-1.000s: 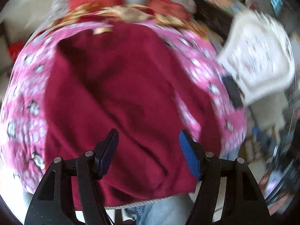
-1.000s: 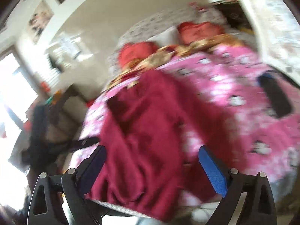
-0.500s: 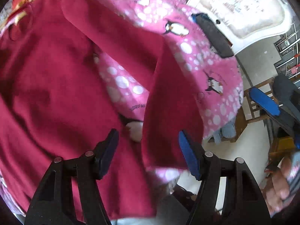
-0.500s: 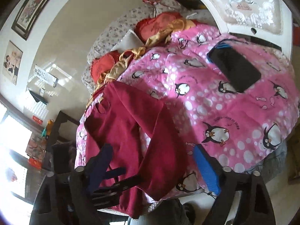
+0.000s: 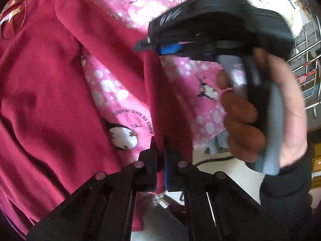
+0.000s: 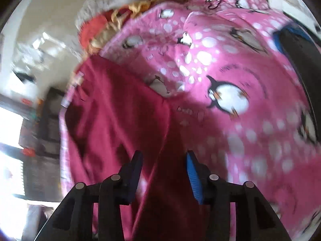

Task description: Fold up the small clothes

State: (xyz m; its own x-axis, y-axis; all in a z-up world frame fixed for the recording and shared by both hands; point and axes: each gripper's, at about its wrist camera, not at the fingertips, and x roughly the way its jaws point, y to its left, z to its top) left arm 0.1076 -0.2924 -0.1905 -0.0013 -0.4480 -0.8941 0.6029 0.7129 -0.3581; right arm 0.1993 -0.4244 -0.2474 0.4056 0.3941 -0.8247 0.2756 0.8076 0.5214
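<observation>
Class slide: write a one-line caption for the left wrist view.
Left gripper shut on the maroon garment's sleeve over a pink penguin blanket.

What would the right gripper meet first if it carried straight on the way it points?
Most likely the sleeve of the red top, which lies between the open fingers of the right gripper; depth is blurred, so contact cannot be judged.

Your garment (image 5: pixel 50 92) is a plain deep crimson, lying on a bright pink blanket (image 6: pixel 250 140) patterned with white dots and black-and-white penguins (orange beaks and feet). Near the blanket's far edge you have gold-yellow fabric (image 6: pixel 140 6) beside an orange-red cushion (image 6: pixel 94 28). Your gripper pads (image 6: pixel 193 177) are blue on black frames.
</observation>
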